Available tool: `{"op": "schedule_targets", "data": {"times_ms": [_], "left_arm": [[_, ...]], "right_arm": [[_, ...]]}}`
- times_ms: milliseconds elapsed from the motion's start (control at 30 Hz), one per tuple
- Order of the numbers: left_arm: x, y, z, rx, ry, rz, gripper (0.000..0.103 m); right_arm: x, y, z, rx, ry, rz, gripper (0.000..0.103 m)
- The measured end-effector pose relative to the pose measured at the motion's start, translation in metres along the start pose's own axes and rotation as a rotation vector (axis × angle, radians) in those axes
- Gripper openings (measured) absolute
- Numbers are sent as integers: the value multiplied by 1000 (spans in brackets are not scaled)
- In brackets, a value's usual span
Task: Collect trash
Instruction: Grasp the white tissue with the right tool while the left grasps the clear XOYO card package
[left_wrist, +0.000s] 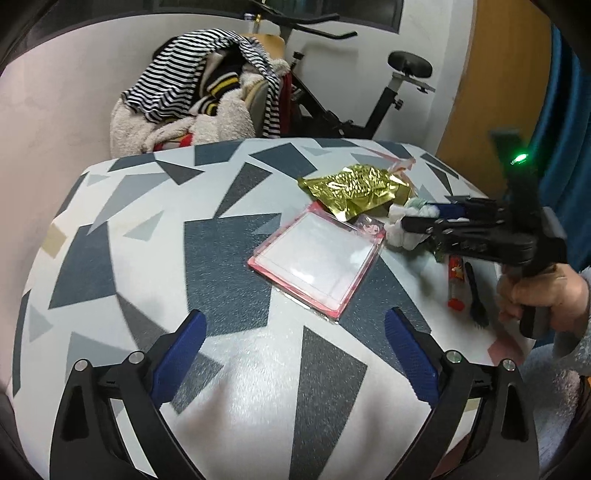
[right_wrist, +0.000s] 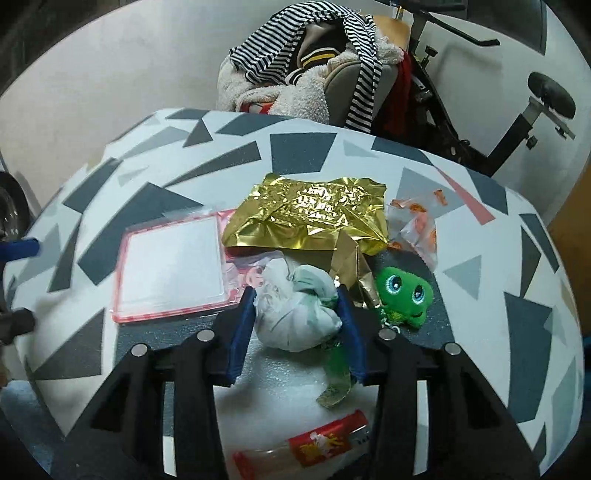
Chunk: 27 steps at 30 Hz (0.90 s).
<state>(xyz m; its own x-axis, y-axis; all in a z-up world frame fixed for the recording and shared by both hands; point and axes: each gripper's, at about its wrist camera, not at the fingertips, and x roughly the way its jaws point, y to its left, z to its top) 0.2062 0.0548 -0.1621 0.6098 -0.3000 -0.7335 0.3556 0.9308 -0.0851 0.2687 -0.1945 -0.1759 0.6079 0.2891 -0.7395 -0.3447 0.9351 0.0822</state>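
Observation:
In the right wrist view my right gripper is shut on a crumpled white tissue wad, its blue pads pressed against both sides. Behind it lies a crumpled gold foil wrapper, and to its right a clear orange-printed wrapper. A red and clear snack wrapper lies near the front edge. In the left wrist view my left gripper is open and empty over bare tabletop, left of the right gripper, the tissue wad and the gold wrapper.
A pink-rimmed clear plastic case lies left of the tissue. A green plush toy sits to its right, and a black brush lies near the red wrapper. Behind the patterned table stand a clothes-piled chair and an exercise bike.

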Motion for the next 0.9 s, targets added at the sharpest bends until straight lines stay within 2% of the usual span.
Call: {"op": "schedule_targets", "data": {"times_ms": [133, 233, 267, 367, 500, 567, 667, 900], "left_arm": [[25, -5, 15, 84, 30, -23, 97], [46, -22, 29, 258, 44, -12, 97], [52, -25, 32, 288, 53, -8, 97], [75, -28, 43, 347, 89, -10, 97], [98, -31, 52, 400, 138, -50, 97], [108, -35, 54, 443, 158, -35, 97], [118, -32, 59, 431, 174, -36, 97], [129, -21, 66, 321, 194, -102, 96]], "right_arm": [[-17, -13, -3, 68, -58, 43, 44], [-28, -25, -6, 132, -83, 77, 44], [-31, -27, -6, 144, -87, 84, 44], [-39, -32, -9, 158, -103, 97, 44], [-47, -40, -12, 174, -120, 105, 44], [-51, -43, -14, 180, -125, 108, 44], [-54, -47, -16, 183, -131, 110, 44], [-59, -52, -21, 200, -124, 120, 44]]}}
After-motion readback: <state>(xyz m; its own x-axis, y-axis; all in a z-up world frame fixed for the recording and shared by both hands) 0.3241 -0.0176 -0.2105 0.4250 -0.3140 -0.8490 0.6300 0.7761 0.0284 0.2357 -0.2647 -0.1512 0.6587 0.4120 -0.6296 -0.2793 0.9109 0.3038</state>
